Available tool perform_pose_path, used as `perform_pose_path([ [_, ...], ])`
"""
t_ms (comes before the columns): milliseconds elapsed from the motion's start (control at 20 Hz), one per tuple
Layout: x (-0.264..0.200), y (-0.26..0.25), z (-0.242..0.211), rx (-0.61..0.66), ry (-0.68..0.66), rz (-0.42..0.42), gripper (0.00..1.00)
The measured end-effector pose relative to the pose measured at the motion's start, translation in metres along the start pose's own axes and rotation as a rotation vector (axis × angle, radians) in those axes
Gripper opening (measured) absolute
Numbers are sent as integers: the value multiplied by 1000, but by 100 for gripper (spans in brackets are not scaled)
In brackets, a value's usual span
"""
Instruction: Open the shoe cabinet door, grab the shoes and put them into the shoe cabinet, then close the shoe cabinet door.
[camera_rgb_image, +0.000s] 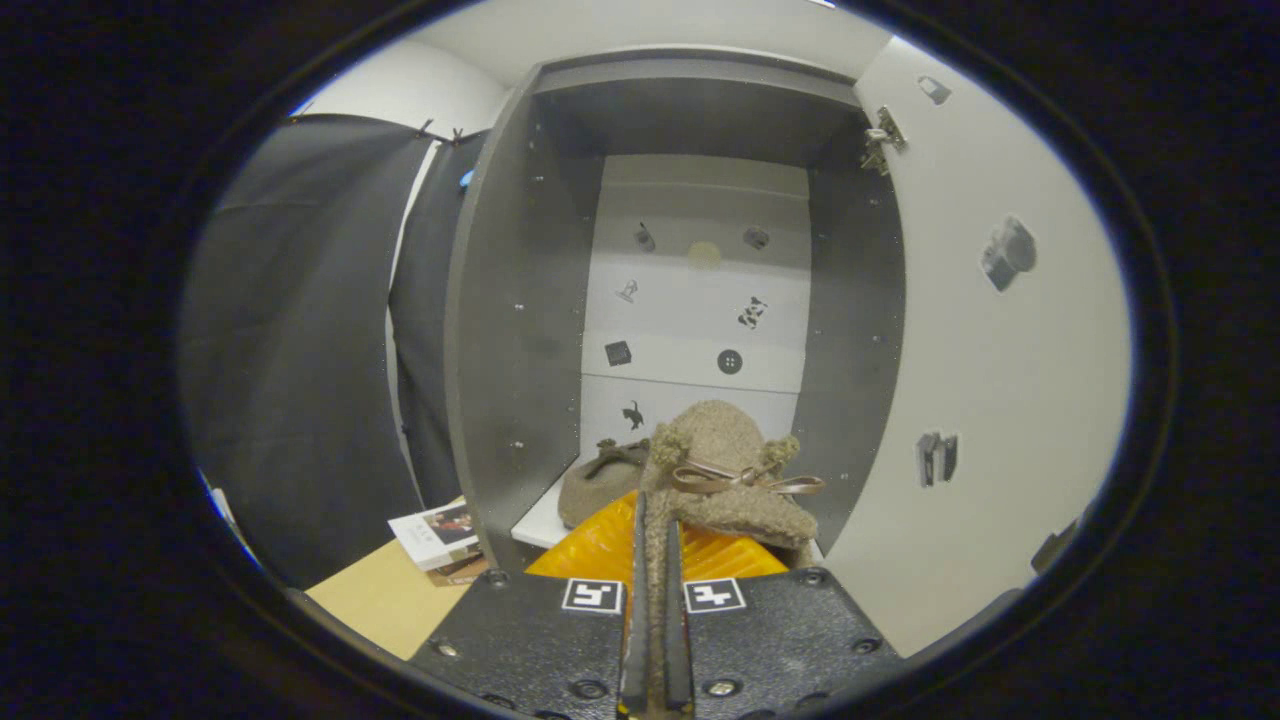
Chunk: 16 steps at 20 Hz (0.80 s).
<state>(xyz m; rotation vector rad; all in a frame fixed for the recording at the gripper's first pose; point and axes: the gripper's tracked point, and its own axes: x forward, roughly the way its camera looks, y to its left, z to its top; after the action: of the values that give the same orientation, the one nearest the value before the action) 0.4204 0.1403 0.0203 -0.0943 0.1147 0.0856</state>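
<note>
Gripper view: my orange two-finger gripper (655, 545) is clamped on the fuzzy tan fleece shoe with a brown ribbon bow (735, 475), fabric pinched between both fingers. It's held just inside the open dark grey shoe cabinet (510, 330), beside the other tan shoe (595, 490) on the white shelf (535, 525).

The camera rides on the gripper (655, 540), looking forward along its fingers, close before the open shoe cabinet (700, 300) (door swung right).
</note>
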Motion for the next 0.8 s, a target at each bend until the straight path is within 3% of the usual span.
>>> perform_pose_path([
  [250, 75, -14, 5, 2, 53, -35, 10],
  [550, 158, -39, -28, 41, 179, -74, 10],
  [800, 207, -50, -50, -39, 238, -89, 9],
])
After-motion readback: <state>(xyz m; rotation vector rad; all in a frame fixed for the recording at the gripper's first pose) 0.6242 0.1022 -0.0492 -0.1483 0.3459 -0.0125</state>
